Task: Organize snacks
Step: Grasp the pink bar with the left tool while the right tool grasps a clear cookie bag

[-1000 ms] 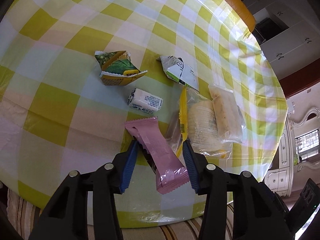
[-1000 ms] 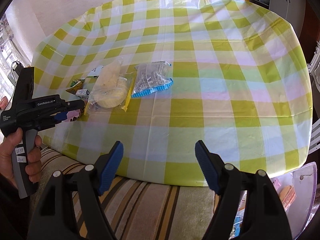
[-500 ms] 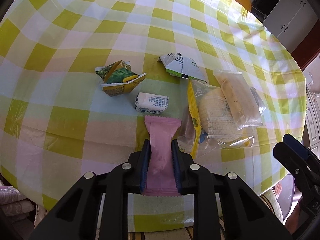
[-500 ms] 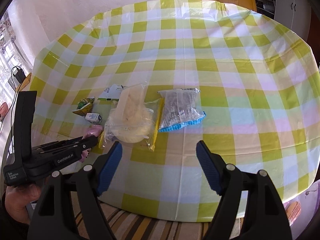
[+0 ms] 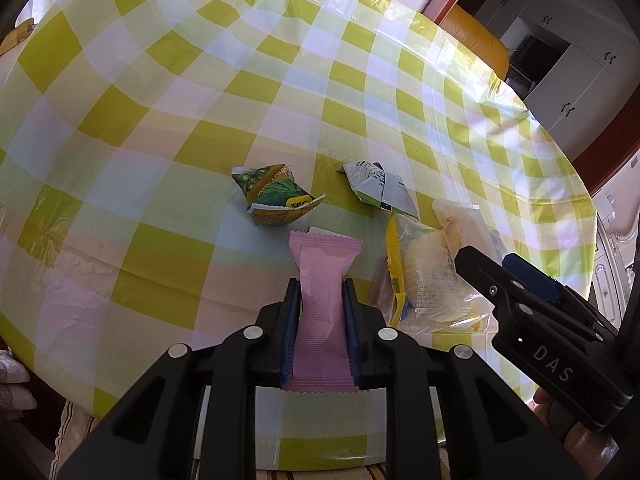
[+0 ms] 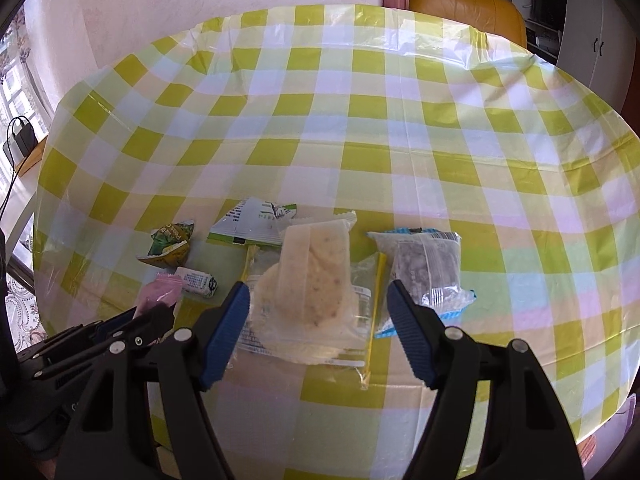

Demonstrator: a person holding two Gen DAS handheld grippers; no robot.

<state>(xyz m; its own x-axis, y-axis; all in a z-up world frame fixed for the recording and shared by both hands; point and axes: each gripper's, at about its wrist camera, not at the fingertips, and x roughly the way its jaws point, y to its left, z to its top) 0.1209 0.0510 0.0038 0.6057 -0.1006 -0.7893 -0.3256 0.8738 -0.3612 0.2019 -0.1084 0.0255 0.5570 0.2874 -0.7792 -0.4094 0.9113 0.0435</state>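
Pads of the left gripper point(image 5: 320, 328) pinch the pink wafer packet point(image 5: 323, 280), which juts toward twelve o'clock over the checked tablecloth point(image 5: 160, 128). The right gripper point(image 6: 318, 334) is closing, its jaws spread either side of the clear cracker bag point(image 6: 308, 284) without touching it. At eleven o'clock beyond lies a crumpled green wrapper point(image 6: 170, 242).

In the left wrist view the pink wrapper point(image 5: 322, 312) covers the small white candy point(image 6: 197, 281) lying behind it. Print on the white packet point(image 5: 380, 189) is too small to read. Right of the pink wrapper, the right claw point(image 5: 516, 280) hides part of the clear bag point(image 5: 428, 280).
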